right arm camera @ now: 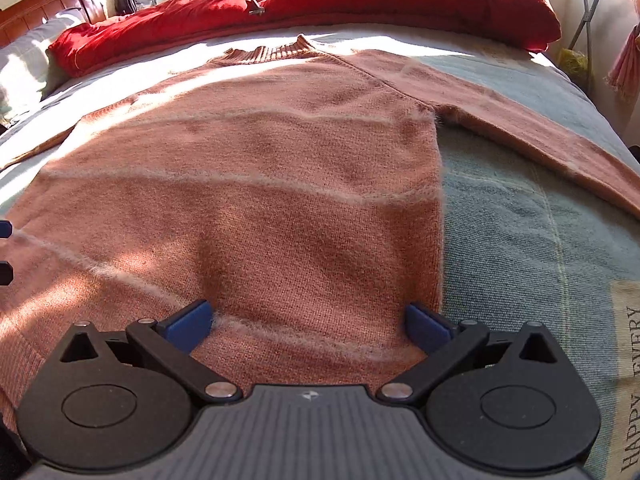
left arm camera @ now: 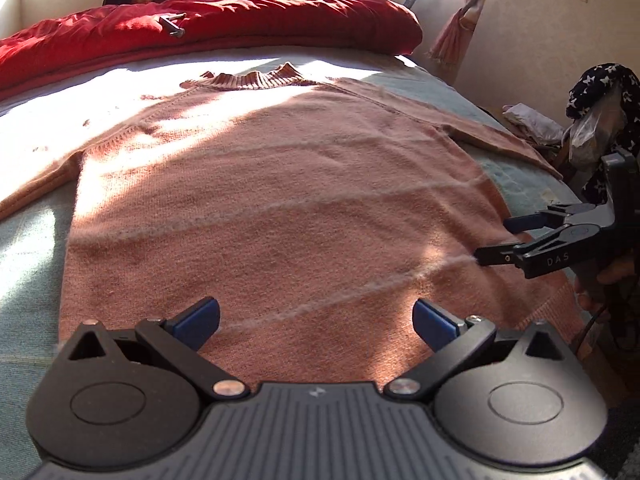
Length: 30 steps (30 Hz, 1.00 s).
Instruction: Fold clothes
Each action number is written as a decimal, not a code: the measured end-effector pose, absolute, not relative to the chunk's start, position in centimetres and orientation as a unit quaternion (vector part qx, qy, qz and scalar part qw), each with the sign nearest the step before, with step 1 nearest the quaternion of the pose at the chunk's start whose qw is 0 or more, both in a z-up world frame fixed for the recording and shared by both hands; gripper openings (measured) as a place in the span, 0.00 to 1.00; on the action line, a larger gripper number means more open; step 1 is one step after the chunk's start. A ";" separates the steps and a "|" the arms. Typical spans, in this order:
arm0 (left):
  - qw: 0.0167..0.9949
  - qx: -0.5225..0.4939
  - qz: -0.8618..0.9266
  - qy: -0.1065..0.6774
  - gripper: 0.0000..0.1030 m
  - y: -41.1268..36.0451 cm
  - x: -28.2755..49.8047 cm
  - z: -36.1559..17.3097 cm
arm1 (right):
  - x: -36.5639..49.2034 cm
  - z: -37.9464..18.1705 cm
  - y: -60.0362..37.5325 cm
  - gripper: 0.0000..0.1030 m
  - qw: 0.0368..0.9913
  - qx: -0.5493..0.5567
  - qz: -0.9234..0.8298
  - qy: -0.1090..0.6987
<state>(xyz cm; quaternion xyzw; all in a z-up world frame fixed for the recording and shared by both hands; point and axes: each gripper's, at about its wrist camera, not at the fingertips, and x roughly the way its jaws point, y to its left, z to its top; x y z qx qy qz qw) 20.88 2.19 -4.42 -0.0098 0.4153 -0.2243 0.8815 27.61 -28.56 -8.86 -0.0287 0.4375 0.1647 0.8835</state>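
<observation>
From the left wrist view, you are holding the left tool (left arm camera: pixel 316 322) wide over the hem end of the sweater (left arm camera: pixel 280 184), gripping nothing. The sweater is lying flat and face down or up, I cannot tell which, on the bed (left arm camera: pixel 32 240), collar toward the red duvet (left arm camera: pixel 200 24), both sleeves spread out. The right tool (left arm camera: pixel 494 240) is coming in from the side near the sweater's edge, its fingers looking only slightly parted there.

From the right wrist view, you are carrying the right tool (right arm camera: pixel 308 326) wide and empty above the lower right part of the sweater (right arm camera: pixel 260 168), its side edge just beside one finger. The right sleeve (right arm camera: pixel 540 144) is lying out across the bed (right arm camera: pixel 520 248).

Folding seems not yet begun. I judge your next move calls for pinching a sleeve or side edge and bringing it across the body.
</observation>
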 end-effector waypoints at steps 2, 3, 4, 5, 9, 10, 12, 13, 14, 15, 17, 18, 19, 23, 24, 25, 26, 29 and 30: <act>0.872 -0.001 -0.263 0.413 0.99 -0.4 21.7 -4.3 | 27.5 -8.9 -28.7 1.00 0.886 -0.027 0.167 0.432; 0.866 0.002 -0.282 0.414 0.99 -1.5 22.0 -4.5 | 27.3 -8.9 -28.8 1.00 0.888 -0.025 0.169 0.428; 0.856 0.006 -0.303 0.418 0.99 -2.6 22.4 -4.8 | 27.2 -9.0 -28.8 1.00 0.889 -0.024 0.170 0.424; 0.849 0.009 -0.315 0.423 0.99 -3.3 22.6 -5.1 | 27.0 -9.0 -28.9 1.00 0.891 -0.022 0.170 0.421; 0.829 0.023 -0.327 0.454 0.99 -4.3 22.3 -7.1 | 26.7 -9.1 -28.9 1.00 0.895 -0.021 0.167 0.412; 0.825 0.026 -0.328 0.458 0.99 -4.1 22.1 -7.4 | 26.8 -9.1 -28.9 1.00 0.896 -0.021 0.166 0.412; 0.823 0.026 -0.336 0.458 0.99 -2.5 21.3 -7.3 | 26.8 -9.1 -28.8 1.00 0.896 -0.021 0.163 0.412; 0.822 0.024 -0.336 0.459 0.99 -1.6 21.1 -7.1 | 26.8 -9.1 -28.8 1.00 0.897 -0.021 0.162 0.412; 0.825 0.022 -0.328 0.460 0.99 -0.7 21.0 -6.8 | 26.8 -9.1 -28.7 1.00 0.897 -0.021 0.161 0.412; 0.830 0.022 -0.319 0.458 0.99 0.2 21.1 -6.4 | 26.8 -9.1 -28.7 1.00 0.897 -0.021 0.159 0.412; 0.848 0.024 -0.294 0.440 0.99 2.0 21.7 -5.4 | 26.8 -9.1 -28.6 1.00 0.897 -0.022 0.156 0.412; 0.860 0.024 -0.278 0.427 0.99 2.9 22.4 -4.9 | 26.9 -9.1 -28.5 1.00 0.897 -0.023 0.154 0.414; 0.871 0.022 -0.262 0.416 0.99 3.8 23.2 -4.5 | 27.0 -9.1 -28.4 1.00 0.897 -0.023 0.151 0.415; 0.886 -0.023 -0.232 0.402 0.99 6.6 26.8 -4.8 | 27.3 -9.0 -27.8 1.00 0.896 -0.024 0.130 0.424; 0.886 -0.035 -0.225 0.404 0.99 7.1 27.7 -5.2 | 27.3 -9.0 -27.5 1.00 0.896 -0.028 0.123 0.426; 0.886 -0.040 -0.218 0.407 0.99 7.6 28.1 -5.8 | 27.3 -9.0 -27.3 1.00 0.896 -0.031 0.118 0.427; 0.884 -0.045 -0.208 0.417 0.99 7.9 28.5 -6.4 | 27.2 -9.0 -27.2 1.00 0.897 -0.033 0.113 0.427; 0.883 -0.049 -0.201 0.422 0.99 8.9 28.0 -7.6 | 26.9 -8.9 -26.9 1.00 0.899 -0.032 0.096 0.426; 0.883 -0.049 -0.203 0.420 0.99 9.3 27.6 -7.8 | 26.8 -8.9 -26.8 1.00 0.900 -0.032 0.091 0.426</act>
